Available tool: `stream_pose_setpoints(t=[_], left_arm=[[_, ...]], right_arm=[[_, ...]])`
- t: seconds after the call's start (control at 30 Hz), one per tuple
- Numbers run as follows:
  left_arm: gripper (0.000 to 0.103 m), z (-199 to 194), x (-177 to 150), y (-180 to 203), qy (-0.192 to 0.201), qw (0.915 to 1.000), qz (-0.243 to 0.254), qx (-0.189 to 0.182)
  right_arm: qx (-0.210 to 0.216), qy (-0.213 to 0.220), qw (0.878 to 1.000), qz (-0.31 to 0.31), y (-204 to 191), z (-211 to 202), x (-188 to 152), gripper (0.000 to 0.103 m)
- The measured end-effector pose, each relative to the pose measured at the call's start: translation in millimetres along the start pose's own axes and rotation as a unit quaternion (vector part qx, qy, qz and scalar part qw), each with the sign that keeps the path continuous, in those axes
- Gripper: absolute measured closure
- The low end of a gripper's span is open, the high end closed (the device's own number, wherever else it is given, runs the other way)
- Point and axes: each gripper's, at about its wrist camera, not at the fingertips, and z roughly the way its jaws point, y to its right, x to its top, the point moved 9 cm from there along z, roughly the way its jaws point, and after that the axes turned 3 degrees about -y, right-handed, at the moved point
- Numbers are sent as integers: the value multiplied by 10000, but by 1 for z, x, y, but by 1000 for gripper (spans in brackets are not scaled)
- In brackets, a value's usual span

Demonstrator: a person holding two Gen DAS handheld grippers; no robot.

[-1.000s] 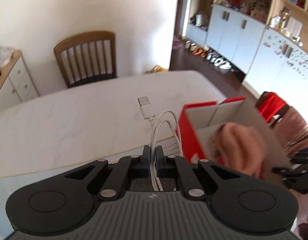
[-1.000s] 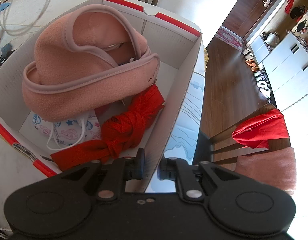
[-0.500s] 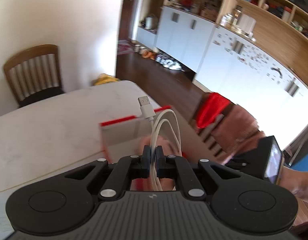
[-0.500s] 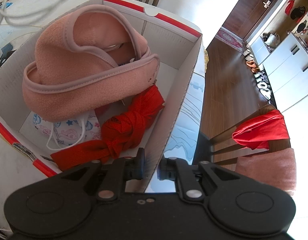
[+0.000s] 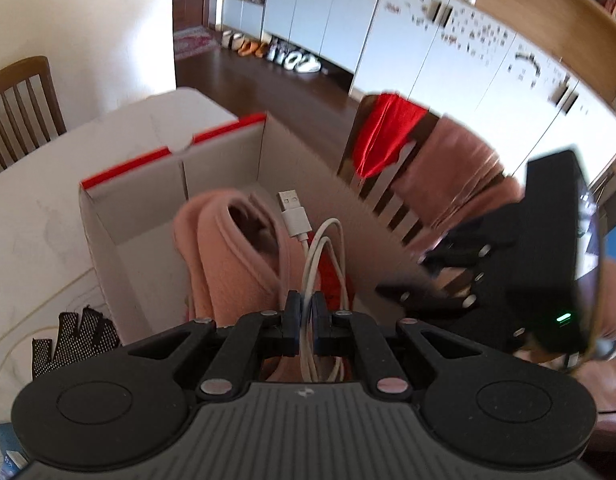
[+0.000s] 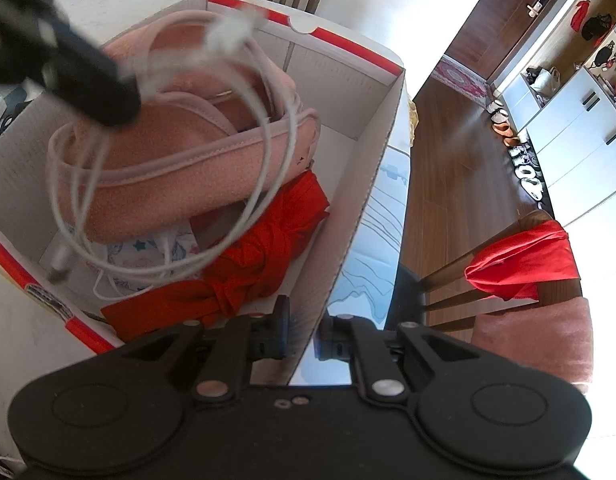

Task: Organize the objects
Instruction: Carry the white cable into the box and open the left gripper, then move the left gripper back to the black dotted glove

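Note:
My left gripper [image 5: 303, 312] is shut on a coiled white USB cable [image 5: 324, 252], and hangs above the open cardboard box [image 5: 147, 168] with red rims. In the right wrist view the same cable [image 6: 263, 168] dangles over the box's contents, held by the left gripper [image 6: 119, 100]. Inside the box lie a pink fleece hat [image 6: 179, 168], a red knotted cloth [image 6: 259, 256] and a printed face mask [image 6: 147, 252]. My right gripper [image 6: 301, 330] is shut on the box's right wall [image 6: 368, 184], one finger inside and one outside.
The box stands on a white marble table [image 5: 39, 184]. A black mesh glove [image 5: 73, 336] lies left of the box. A wooden chair [image 6: 488, 272] draped with red and pink cloth stands close on the right. Another chair [image 5: 19, 100] is at the table's far side.
My left gripper has carried the cable rightwards and down from over the bare table until it hangs over the box. The right gripper and the box have stayed still.

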Motion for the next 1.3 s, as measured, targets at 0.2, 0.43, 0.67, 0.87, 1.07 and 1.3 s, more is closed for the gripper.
stream_pose_setpoints(t=[0.2,0.43,0.67,0.87,1.07,1.3], left_arm=[[99,15,-12,-2,-192,9998,62,29],[98,8,-14,-11,-95,9998,-39,155],[95,-9,-15,-14,75,9997,-48,241],[94,-33,-20,-25,266,9987,-199,374],[94,-60,-30,-49,380,9958,-528,651],[67,-90,-51,-92,406,9845,-883,1463]], right_arm=[[0,4,10000,4,0,0,1,93],[3,4,10000,3,0,0,0,93],[-4,1,10000,9,0,0,0,93],[-2,-1,10000,8,0,0,0,93],[-3,-2,10000,7,0,0,0,93],[-5,-5,10000,8,-1,0,0,92]])
